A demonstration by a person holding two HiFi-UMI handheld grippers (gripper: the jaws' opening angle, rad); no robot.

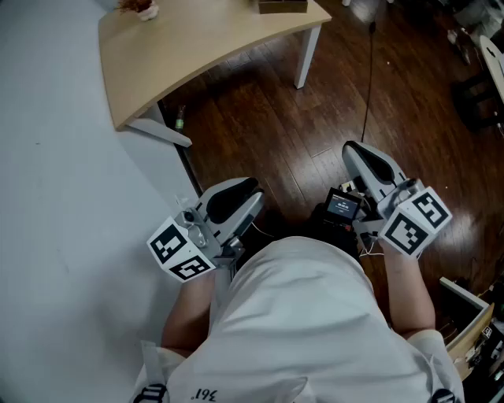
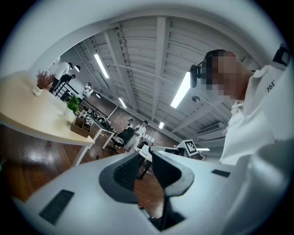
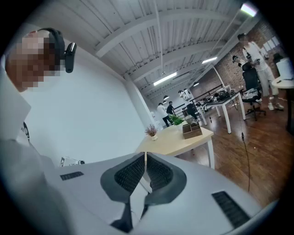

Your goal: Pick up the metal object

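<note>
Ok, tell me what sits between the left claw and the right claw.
Head view: a small black device with a lit screen lies between the left claw and the right claw, nearer the right, over dark wood floor.

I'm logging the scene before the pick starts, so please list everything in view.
table: one, light wood, ahead on the left
dried plant in pot: one, reddish, table's far left corner
wooden box: one, brown, table's far right edge
floor: dark wood planks
cable: one, black, trailing across floor ahead
small screen device: one, black, beside the right gripper
people: several, white tops, far across room
left gripper: white, jaws apart, empty
right gripper: white, jaws together, empty
shirt: white, person's own
</note>
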